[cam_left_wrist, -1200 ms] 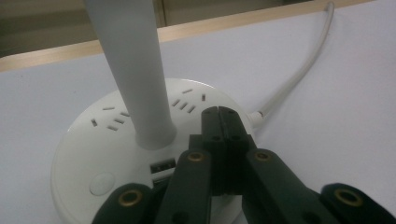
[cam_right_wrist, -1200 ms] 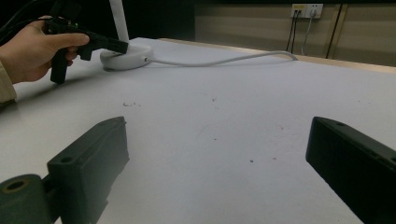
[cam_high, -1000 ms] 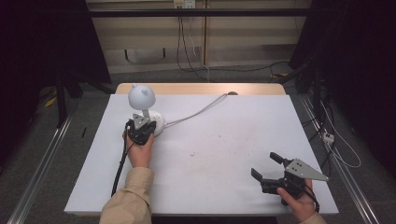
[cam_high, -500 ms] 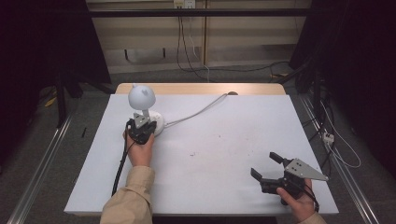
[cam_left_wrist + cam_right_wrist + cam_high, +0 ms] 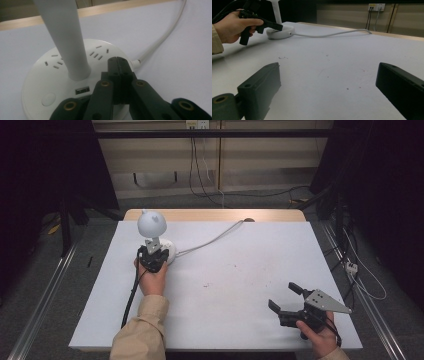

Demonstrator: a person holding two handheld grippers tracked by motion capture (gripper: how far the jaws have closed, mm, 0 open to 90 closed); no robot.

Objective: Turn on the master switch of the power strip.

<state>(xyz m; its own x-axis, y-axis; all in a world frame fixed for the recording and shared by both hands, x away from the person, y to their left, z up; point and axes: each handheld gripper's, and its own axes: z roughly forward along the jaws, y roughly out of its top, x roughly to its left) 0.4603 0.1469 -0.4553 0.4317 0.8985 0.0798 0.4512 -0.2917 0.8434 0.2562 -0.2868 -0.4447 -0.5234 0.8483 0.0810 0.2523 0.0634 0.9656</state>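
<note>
The table (image 5: pixel 240 290) carried a white desk lamp (image 5: pixel 152 226) near its far left corner, cord (image 5: pixel 215 238) trailing to the far edge. You held your left gripper (image 5: pixel 119 65), jaws pressed together, tips on the lamp's base (image 5: pixel 37 82); a straight, gentle downward press would have suited best. Your right gripper (image 5: pixel 285 297) rested spread near the near right corner.

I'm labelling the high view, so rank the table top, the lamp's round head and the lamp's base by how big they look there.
1. Table top, by far the largest.
2. Lamp head.
3. Lamp base, partly hidden by the left gripper; the head sits nearer the camera, so this order is unsure.
</note>
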